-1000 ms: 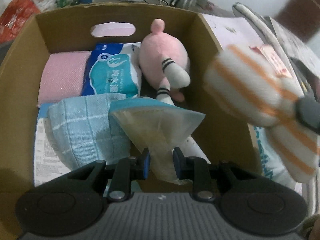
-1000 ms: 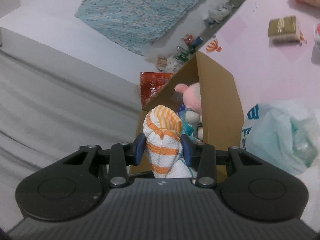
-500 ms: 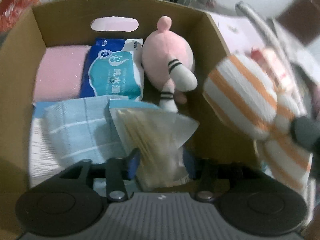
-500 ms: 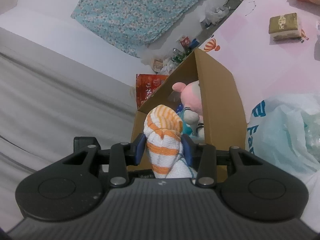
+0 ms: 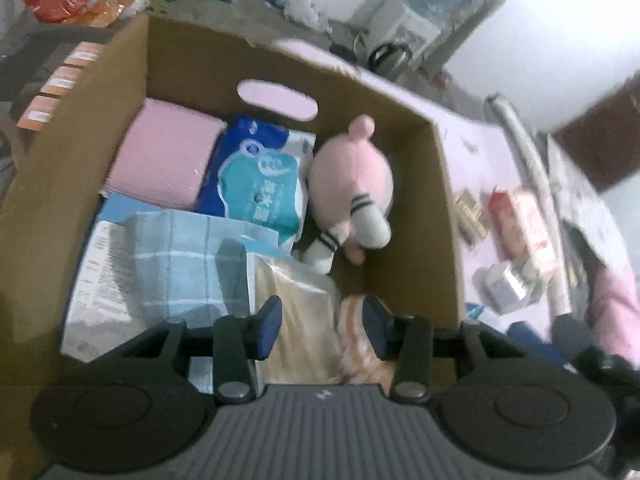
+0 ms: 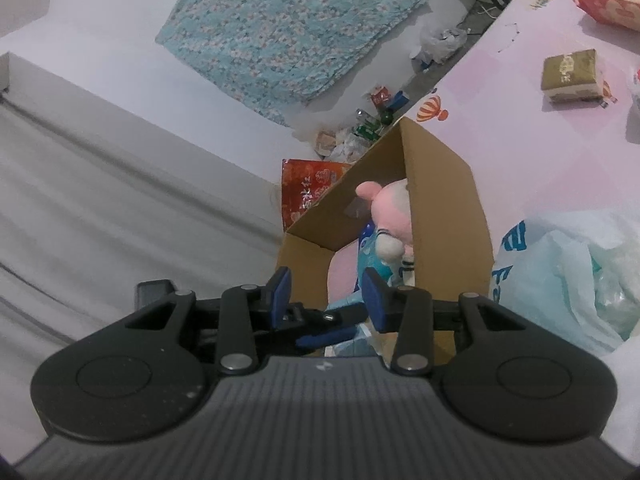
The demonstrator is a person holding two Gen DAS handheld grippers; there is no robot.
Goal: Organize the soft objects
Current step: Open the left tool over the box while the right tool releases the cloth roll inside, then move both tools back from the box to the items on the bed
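A white wall (image 6: 120, 8) fills the space above and left of the fingers, with a blue floral cloth (image 6: 288, 28) hanging on it. Beneath that runs a band of pale grey fabric (image 6: 100, 208). Up and right of the fingers spreads a pink surface (image 6: 520, 128) printed with a hot-air balloon (image 6: 432, 108). Clutter lines the floor (image 6: 360, 132) at the wall's foot, beside a red printed bag (image 6: 308, 188)
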